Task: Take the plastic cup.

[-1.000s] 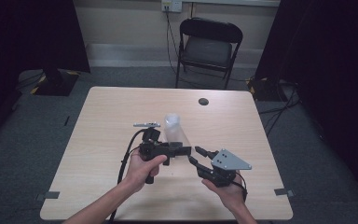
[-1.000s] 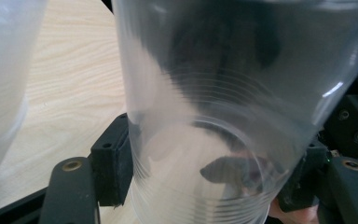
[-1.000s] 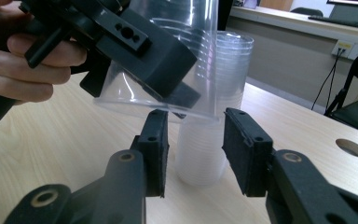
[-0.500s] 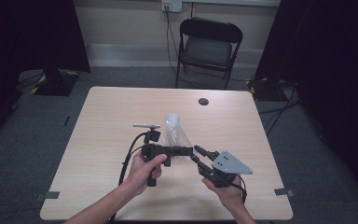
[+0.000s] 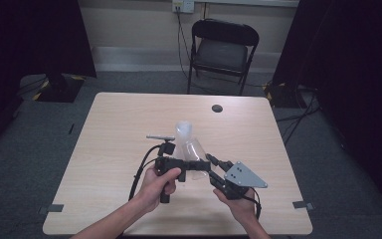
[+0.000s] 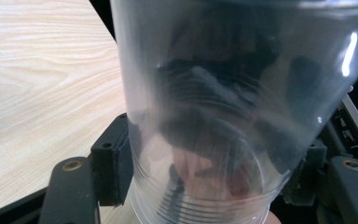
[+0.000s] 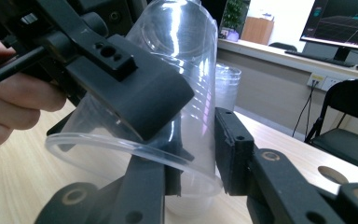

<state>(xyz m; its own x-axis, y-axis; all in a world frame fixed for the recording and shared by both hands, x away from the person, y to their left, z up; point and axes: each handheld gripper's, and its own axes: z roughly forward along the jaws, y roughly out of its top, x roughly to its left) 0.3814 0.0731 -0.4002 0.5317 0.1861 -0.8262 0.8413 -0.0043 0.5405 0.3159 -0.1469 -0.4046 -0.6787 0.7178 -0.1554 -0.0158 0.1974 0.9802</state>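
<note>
A clear plastic cup [image 5: 195, 155] hangs tilted above the table, rim toward me. My left gripper [image 5: 201, 167] is shut on it; in the left gripper view the cup [image 6: 209, 107] sits squeezed between both black pads [image 6: 114, 163]. My right gripper [image 5: 213, 164] comes in from the right and stands open astride the cup's rim. In the right gripper view one of its jaws reaches inside the cup [image 7: 186, 70] and the other stays outside the wall, with a gap left between the pads [image 7: 233, 149]. A stack of clear cups [image 5: 183, 130] stands on the table just behind.
The light wooden table [image 5: 119, 124] has a small round dark hole [image 5: 217, 108] near its far edge. A black folding chair [image 5: 224, 50] stands beyond the table. In the right gripper view the cup stack [image 7: 227, 88] rises behind the held cup.
The left gripper has brought a cup away from the stack and tilted it toward the right gripper. The right gripper has edged in until its jaws straddle the rim.
</note>
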